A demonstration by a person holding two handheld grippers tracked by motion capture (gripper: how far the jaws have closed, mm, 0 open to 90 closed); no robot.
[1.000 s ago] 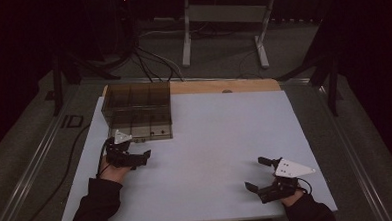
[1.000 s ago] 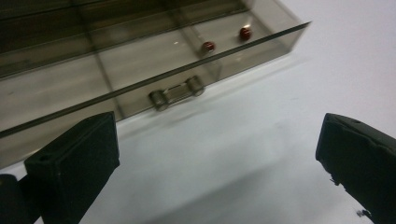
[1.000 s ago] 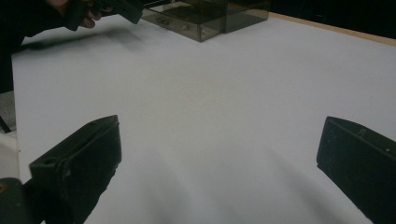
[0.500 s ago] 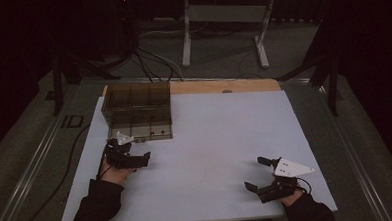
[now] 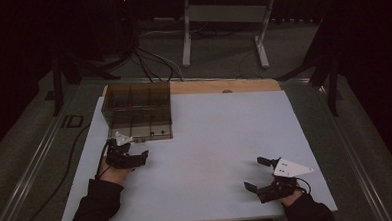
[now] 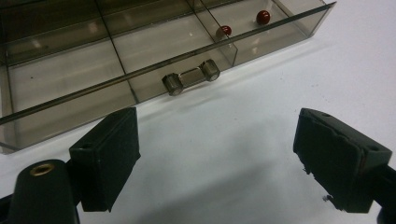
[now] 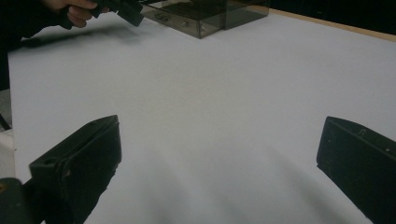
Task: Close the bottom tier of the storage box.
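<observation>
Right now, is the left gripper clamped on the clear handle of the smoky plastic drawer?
No, the left gripper stands open, short of the clear handle.

One smoky clear box stands at the far left corner of the white table, split into several compartments. Two red beads lie in one compartment near the box's front wall. One clear handle with two round ends sits on that front wall. Two grippers, left and right, are held near the table's near edge.
</observation>
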